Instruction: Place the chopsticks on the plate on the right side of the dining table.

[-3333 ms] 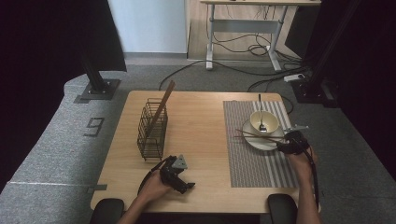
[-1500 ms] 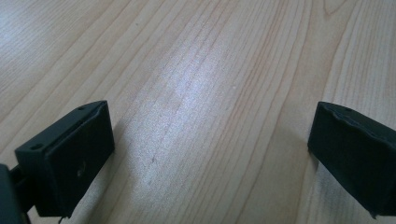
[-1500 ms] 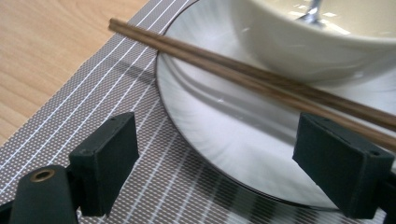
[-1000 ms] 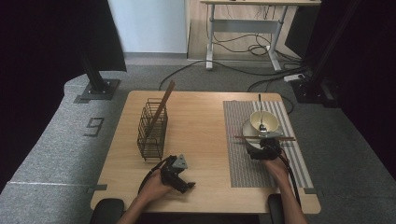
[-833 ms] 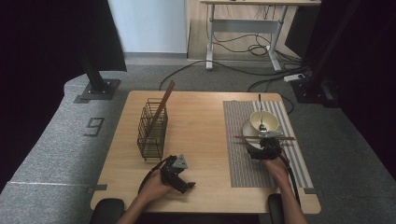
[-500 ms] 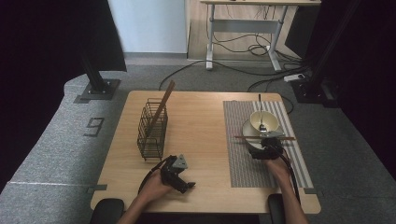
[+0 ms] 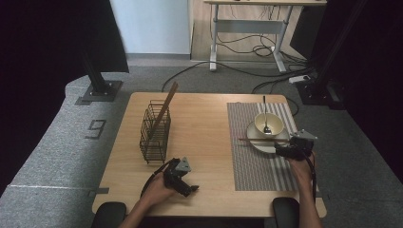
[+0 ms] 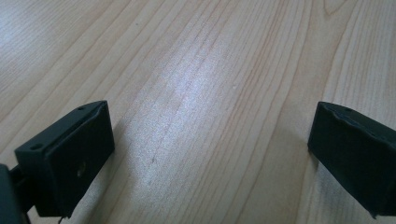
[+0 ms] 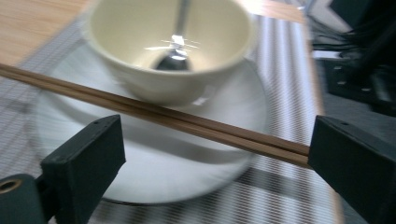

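Right claw [image 9: 215, 154] gapes, released, before two slim brown chopsticks [image 9: 154, 114] across the plate [image 9: 154, 172].

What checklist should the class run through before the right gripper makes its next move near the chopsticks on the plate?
1. Right gripper jaws open, having just widened: ok.
2. Nothing clamped between those jaws: ok; the chopsticks lie beyond them.
3. Chopsticks resting across the plate in front of the bowl: ok.
4. Spoon sitting inside the bowl: ok.
5. Left gripper open over bare table, holding nothing: ok.
6. Wire basket upright with one stick leaning in it: ok.
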{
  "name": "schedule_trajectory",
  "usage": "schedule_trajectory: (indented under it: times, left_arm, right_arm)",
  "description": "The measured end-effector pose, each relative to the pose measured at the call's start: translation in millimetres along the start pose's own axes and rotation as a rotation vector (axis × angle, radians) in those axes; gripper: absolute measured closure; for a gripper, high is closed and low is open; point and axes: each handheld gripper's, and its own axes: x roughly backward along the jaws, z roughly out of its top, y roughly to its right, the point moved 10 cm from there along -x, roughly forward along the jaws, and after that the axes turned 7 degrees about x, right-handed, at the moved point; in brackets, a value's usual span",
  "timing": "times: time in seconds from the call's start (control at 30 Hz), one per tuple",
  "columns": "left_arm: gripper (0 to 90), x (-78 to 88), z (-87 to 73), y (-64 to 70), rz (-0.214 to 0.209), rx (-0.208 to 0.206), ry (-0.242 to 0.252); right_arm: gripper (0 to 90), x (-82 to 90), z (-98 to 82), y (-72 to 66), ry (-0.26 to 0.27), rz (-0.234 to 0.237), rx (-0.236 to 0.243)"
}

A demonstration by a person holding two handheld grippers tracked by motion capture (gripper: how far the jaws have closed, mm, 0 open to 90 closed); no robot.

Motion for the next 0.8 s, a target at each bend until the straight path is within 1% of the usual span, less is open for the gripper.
schedule_trajectory:
  times: [0.03,0.17,0.23,0.3,0.43,0.5,0.53,0.6,0.67,0.8]
  left_arm:
    - [0.0,0.0,0.0,0.0,0.000,0.000,0.001]
    - [0.0,0.0,0.0,0.0,0.001,0.000,0.001]
    - [0.0,-0.1,0.1,0.0,0.001,0.000,0.001]
    - [0.0,0.0,0.1,-0.1,0.001,0.000,0.001]
    - [0.0,0.0,0.0,0.0,0.000,0.001,0.001]
    - [0.0,-0.1,0.0,0.1,0.000,0.001,0.001]
    - [0.0,-0.2,0.1,0.1,0.001,0.002,0.001]
    - [0.0,-0.4,0.3,0.2,0.001,0.003,0.001]
    - [0.0,-0.5,0.4,0.2,0.001,0.003,0.001]
    - [0.0,-0.5,0.4,0.2,0.001,0.004,0.001]
  right_arm:
    - [0.0,-2.2,-6.2,5.9,-0.009,-0.019,-0.002]
    - [0.0,-10.0,-21.1,16.6,-0.045,-0.046,-0.012]
    - [0.0,-12.9,-24.2,21.2,-0.047,-0.057,-0.019]
    - [0.0,-14.7,-25.6,26.0,-0.031,-0.070,-0.033]
    - [0.0,-18.0,-31.9,31.8,-0.033,-0.062,-0.070]
    - [0.0,-19.4,-33.5,33.9,-0.019,-0.049,-0.095]
    - [0.0,-19.8,-33.8,35.1,-0.012,-0.048,-0.098]
    - [0.0,-20.8,-33.4,36.4,-0.003,-0.054,-0.088]
    - [0.0,-22.5,-33.5,36.5,-0.001,-0.056,-0.088]
    - [2.7,-23.9,-33.5,34.3,-0.001,-0.040,-0.096]
